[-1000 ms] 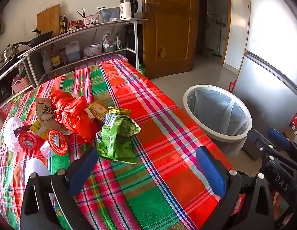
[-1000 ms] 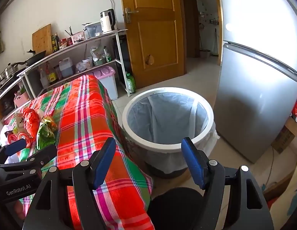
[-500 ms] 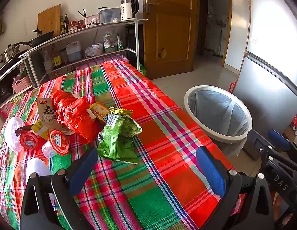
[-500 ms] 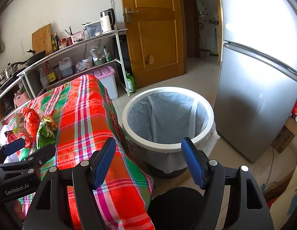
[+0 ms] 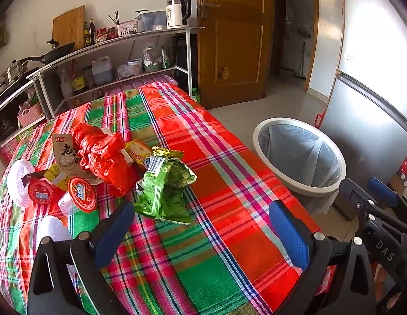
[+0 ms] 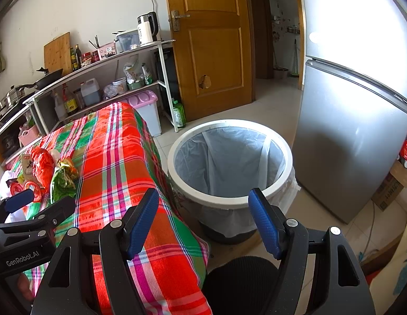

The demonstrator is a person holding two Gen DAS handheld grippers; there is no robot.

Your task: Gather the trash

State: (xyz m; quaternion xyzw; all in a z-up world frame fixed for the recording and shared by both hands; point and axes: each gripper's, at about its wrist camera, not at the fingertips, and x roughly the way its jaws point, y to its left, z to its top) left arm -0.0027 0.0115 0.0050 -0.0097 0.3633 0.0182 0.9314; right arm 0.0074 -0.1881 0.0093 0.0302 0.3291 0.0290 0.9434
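Trash lies in a heap on the plaid tablecloth [image 5: 229, 173]: a green snack bag [image 5: 164, 189], a crumpled red plastic bag [image 5: 103, 155], a yellow wrapper [image 5: 136, 152], a brown paper packet [image 5: 63, 152], two red-lidded cups [image 5: 81, 194] and white foam pieces [image 5: 17, 181]. My left gripper [image 5: 201, 233] hovers open just short of the green bag, holding nothing. The white-rimmed bin [image 6: 229, 162] with a clear liner stands on the floor right of the table. My right gripper [image 6: 203, 220] is open and empty above the table's corner, facing the bin.
A metal shelf rack [image 5: 119, 60] with bottles, a kettle and pans stands behind the table. A wooden door [image 6: 211, 50] is beyond the bin, a grey fridge [image 6: 361, 120] to its right. A pink-lidded box [image 6: 148, 110] sits by the rack. A cardboard box [image 6: 392, 183] lies at far right.
The left gripper has crept slightly forward toward the trash heap. The right gripper and the bin have not moved.
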